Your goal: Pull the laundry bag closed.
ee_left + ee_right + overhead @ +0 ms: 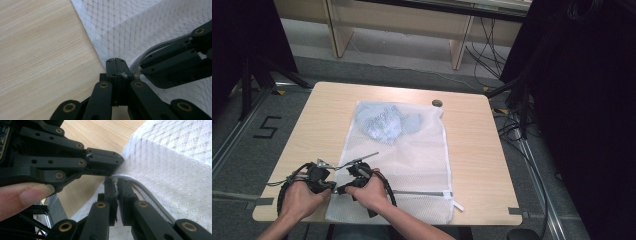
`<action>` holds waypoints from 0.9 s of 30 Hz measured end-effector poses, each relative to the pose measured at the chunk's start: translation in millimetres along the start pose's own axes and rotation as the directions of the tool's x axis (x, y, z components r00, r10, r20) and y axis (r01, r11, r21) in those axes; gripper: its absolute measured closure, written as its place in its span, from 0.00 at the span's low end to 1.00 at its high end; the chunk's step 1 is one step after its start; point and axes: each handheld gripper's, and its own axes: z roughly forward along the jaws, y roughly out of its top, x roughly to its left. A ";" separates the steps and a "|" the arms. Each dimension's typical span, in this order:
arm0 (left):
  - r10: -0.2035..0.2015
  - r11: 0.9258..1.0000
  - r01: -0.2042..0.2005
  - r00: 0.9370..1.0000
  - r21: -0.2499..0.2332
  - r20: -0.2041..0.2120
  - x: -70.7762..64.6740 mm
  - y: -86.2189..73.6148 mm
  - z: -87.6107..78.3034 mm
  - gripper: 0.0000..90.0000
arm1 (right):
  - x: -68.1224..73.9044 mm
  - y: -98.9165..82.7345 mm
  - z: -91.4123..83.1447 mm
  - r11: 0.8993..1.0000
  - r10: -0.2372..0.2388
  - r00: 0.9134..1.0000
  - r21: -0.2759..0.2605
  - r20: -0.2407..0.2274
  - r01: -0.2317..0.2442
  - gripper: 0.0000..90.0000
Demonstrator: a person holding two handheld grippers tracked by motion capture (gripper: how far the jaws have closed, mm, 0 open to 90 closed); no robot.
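Note:
A white mesh laundry bag [417, 155] lies flat on the wooden table [472, 145], with a pale blue garment [384, 122] bunched inside its far end. A grey zipper [424, 193] runs along the bag's near edge. Both grippers meet at the bag's near left corner. My left gripper [332, 188] [115, 61] is shut, its tips pinching the bag's edge [110, 47]. My right gripper [343, 188] [117, 182] is shut on the zipper's end, where the grey zipper line [152, 197] starts. In the right gripper view the left gripper [117, 161] sits just above my jaws, nearly touching them.
A small dark round object [437, 103] rests near the table's far edge beside the bag's far right corner. Bare wood lies left [319, 125] and right [472, 165] of the bag. Cables [492, 45] and dark stands surround the table.

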 end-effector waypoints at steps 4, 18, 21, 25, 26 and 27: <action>0.015 1.000 -0.015 1.000 0.017 0.003 0.3 0.6 -1.0 1.00 | -2.5 -1.4 -2.4 1.000 -0.023 1.000 -0.017 0.004 0.023 0.97; -0.001 1.000 0.001 1.000 -0.010 0.008 0.6 -0.6 0.5 1.00 | 0.2 -1.8 -6.3 0.999 -0.043 0.999 -0.018 0.030 0.043 0.97; 0.000 1.000 0.000 1.000 -0.010 0.008 0.5 -0.5 0.5 1.00 | 1.8 -2.5 -7.6 0.999 -0.046 0.998 -0.022 0.053 0.047 0.97; -0.003 1.000 0.004 1.000 -0.010 0.012 1.1 -0.8 0.6 1.00 | 1.7 -3.2 -8.5 0.997 -0.069 0.997 -0.018 0.038 0.070 0.97; -0.001 1.000 0.001 1.000 -0.011 0.003 1.0 -0.9 0.2 1.00 | 3.4 -4.0 -9.3 0.999 -0.042 0.998 -0.016 0.047 0.043 0.97; 0.000 1.000 0.000 1.000 -0.005 0.004 1.0 -0.6 -0.2 1.00 | 3.3 -4.0 -10.2 0.998 -0.054 0.997 -0.022 0.056 0.055 0.97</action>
